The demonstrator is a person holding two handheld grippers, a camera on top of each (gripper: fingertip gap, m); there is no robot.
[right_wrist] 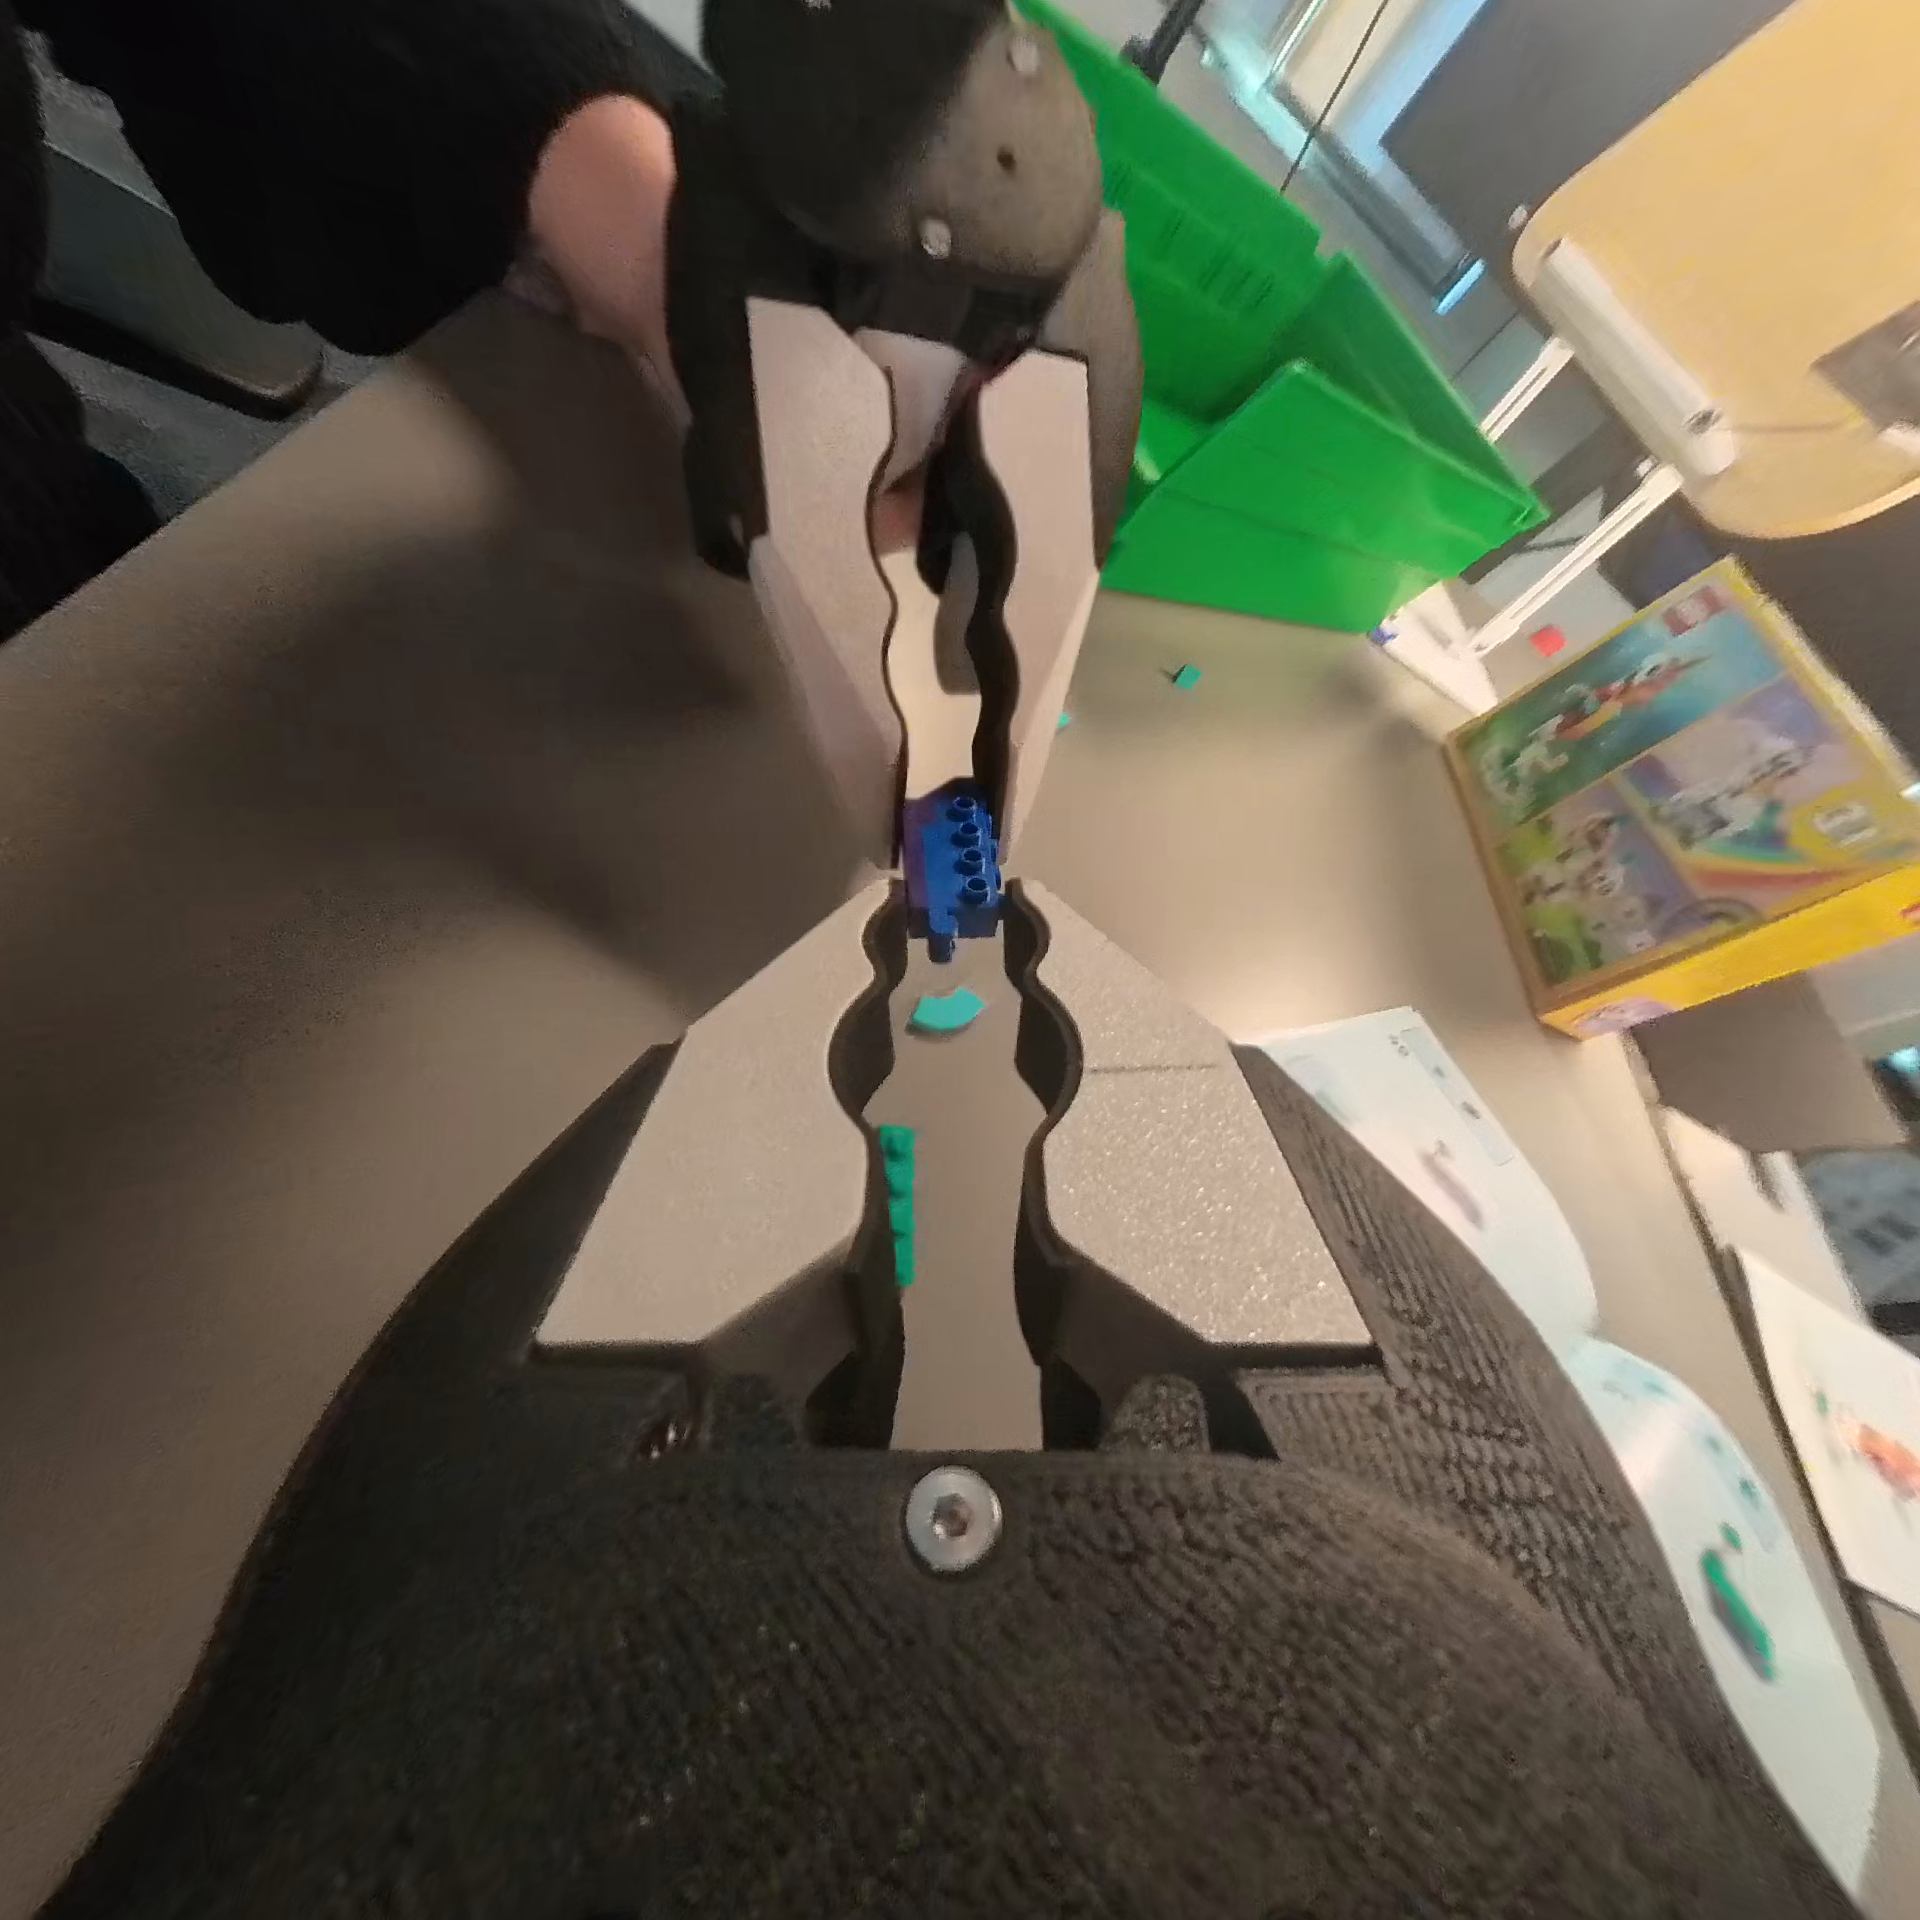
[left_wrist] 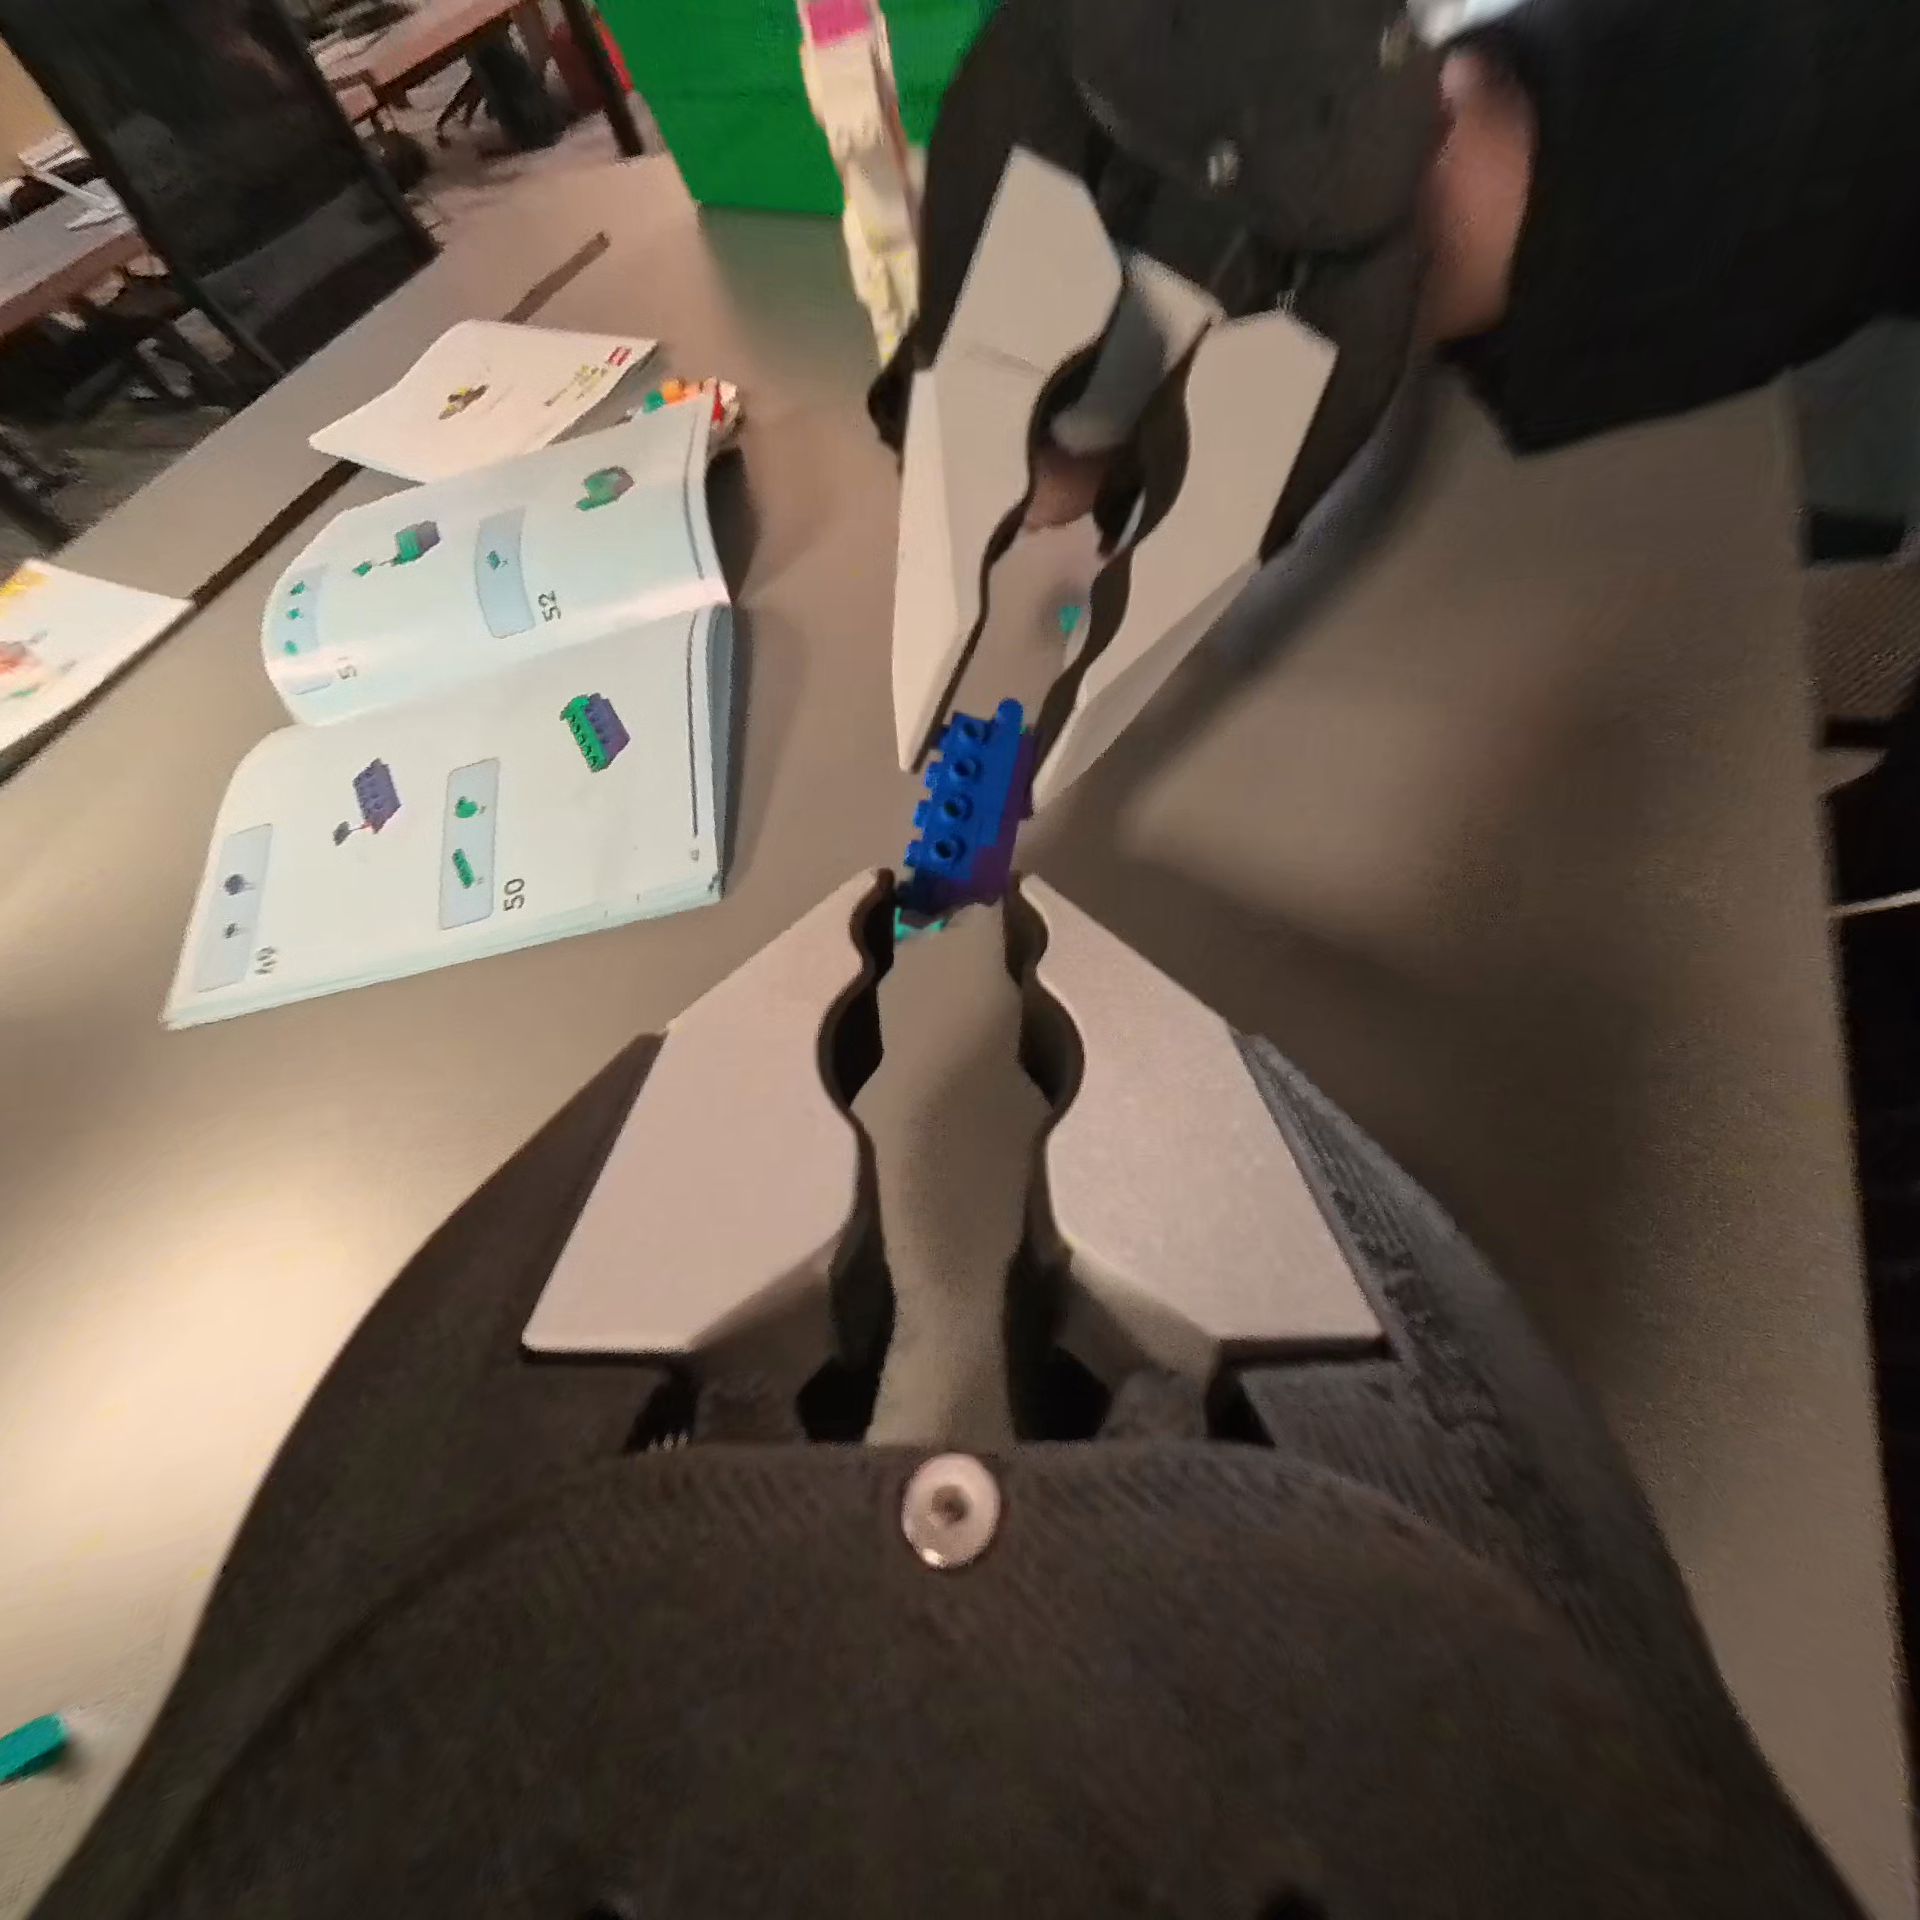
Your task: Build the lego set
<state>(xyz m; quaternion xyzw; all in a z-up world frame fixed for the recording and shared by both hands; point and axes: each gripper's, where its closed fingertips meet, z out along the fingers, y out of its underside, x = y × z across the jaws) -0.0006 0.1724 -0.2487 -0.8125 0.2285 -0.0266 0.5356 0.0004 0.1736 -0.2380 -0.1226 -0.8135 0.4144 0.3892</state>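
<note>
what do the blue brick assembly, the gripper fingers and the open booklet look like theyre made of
Blue brick assembly: hard moulded plastic, glossy by the highlights on its studs.
Gripper fingers: grey and matte with a fine grainy surface, probably printed plastic or a firm foam; the look leaves it open.
Open booklet: printed paper, slightly sheeny, its pages curving up at the spine.

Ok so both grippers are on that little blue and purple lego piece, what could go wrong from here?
1. The left gripper and right gripper each pinch only an end of the blue and purple assembly, held above the table; uneven pressure could twist it out or split it.
2. If it drops, it may land on the loose teal pieces below and scatter them.
3. Both views are motion-blurred, so alignment is hard to judge.
</note>
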